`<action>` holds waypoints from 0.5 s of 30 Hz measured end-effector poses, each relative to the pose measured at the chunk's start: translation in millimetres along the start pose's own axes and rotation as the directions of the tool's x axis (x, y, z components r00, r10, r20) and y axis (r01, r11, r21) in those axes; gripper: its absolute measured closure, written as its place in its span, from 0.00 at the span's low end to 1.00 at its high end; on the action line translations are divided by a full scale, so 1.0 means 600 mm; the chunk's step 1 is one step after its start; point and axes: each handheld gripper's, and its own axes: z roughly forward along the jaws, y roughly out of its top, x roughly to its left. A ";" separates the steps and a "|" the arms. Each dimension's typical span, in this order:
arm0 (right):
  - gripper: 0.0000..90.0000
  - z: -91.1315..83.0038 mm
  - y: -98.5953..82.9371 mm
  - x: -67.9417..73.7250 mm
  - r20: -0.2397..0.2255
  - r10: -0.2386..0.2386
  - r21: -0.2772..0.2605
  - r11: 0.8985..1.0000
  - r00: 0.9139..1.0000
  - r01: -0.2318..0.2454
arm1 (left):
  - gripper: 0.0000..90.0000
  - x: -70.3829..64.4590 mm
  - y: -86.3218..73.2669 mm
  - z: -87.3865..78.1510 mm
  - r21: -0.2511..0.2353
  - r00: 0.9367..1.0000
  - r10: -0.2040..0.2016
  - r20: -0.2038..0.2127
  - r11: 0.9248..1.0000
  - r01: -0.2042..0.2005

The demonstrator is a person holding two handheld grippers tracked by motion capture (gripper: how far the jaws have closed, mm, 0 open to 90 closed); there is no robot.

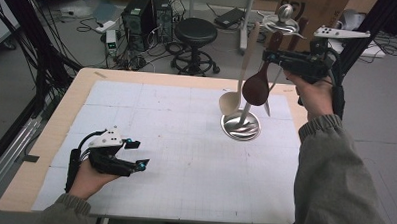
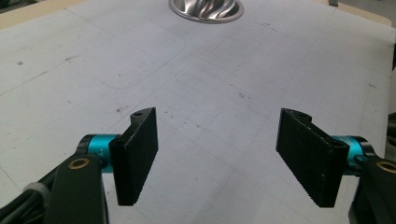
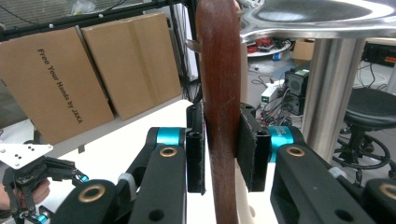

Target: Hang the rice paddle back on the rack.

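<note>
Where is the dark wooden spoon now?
High view, right side: the dark wooden spoon hangs by the metal stand, held in the right claw.

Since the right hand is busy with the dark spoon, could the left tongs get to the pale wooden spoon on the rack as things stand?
Probably yes: the left tongs hover open and empty above bare table, with nothing between them and the pale wooden spoon. The right tongs clamp the dark spoon right beside it, so crowding is possible.

A round black padded stool (image 1: 195,30) and black computer towers (image 1: 147,15) are positioned on the grey floor (image 1: 33,61).
</note>
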 end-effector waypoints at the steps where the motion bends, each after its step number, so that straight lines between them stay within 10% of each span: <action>1: 0.82 0.000 0.000 0.000 0.000 0.004 -0.002 1.000 1.000 -0.004 | 0.33 0.000 0.000 0.000 0.001 1.000 0.002 0.000 1.000 -0.002; 15: 0.65 -0.018 -0.012 -0.001 0.023 0.010 -0.028 1.000 1.000 -0.009 | 0.33 0.006 0.003 0.002 -0.008 1.000 -0.011 0.002 1.000 0.011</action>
